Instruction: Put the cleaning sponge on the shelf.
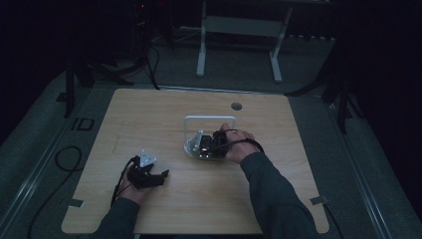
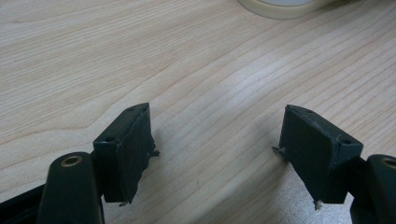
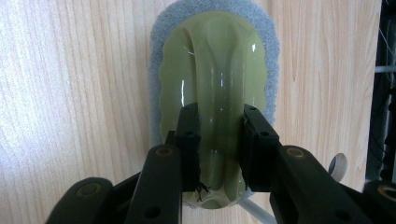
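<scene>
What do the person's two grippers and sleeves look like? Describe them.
Both grippers are black. The left gripper carries a grey three-cornered plate on top, and a black cable trails from it. Its fingers are flat rectangular blocks with screw holes and frayed pads. The right gripper has matching black fingers on arms with brass-ringed holes. The sleeves are dark.

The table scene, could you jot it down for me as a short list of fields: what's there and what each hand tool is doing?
Surface: wooden table
Right gripper: jaws closed on the raised ridge of a green scrubber with a grey pad underneath
Left gripper: jaws wide apart, nothing between them, low over bare wood
Nearby: white wire rack beside the right gripper
Lighting: dim in the high view
</scene>
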`<state>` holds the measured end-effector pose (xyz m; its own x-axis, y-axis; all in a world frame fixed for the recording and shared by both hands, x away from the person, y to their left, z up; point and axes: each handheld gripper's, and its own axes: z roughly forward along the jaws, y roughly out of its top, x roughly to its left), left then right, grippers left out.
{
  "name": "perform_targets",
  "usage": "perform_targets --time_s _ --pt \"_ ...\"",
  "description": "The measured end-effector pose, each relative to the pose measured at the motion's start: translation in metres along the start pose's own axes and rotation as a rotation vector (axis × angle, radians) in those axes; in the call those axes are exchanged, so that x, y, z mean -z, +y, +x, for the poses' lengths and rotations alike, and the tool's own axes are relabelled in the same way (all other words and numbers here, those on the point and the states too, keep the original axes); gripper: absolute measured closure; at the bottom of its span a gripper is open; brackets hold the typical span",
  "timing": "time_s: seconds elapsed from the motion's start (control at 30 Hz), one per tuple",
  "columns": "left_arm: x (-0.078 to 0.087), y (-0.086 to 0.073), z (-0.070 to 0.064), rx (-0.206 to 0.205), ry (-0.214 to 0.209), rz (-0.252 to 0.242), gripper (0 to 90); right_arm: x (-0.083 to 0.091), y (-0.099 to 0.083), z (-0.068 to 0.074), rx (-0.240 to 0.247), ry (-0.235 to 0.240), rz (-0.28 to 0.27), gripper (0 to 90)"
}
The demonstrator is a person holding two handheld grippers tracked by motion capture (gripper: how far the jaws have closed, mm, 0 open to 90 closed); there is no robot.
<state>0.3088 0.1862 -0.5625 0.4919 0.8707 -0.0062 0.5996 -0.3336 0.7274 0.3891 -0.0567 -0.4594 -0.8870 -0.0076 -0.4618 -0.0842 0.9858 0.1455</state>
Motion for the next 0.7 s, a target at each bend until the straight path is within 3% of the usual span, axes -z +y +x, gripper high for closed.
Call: perform_targets --time_s 0.7 --pt "0.0001 0.0000 0.0001 -0.002 0.000 0.001 25.8 -0.0097 0.0036 0.0010 0.025 -0.016 0.023 71.7"
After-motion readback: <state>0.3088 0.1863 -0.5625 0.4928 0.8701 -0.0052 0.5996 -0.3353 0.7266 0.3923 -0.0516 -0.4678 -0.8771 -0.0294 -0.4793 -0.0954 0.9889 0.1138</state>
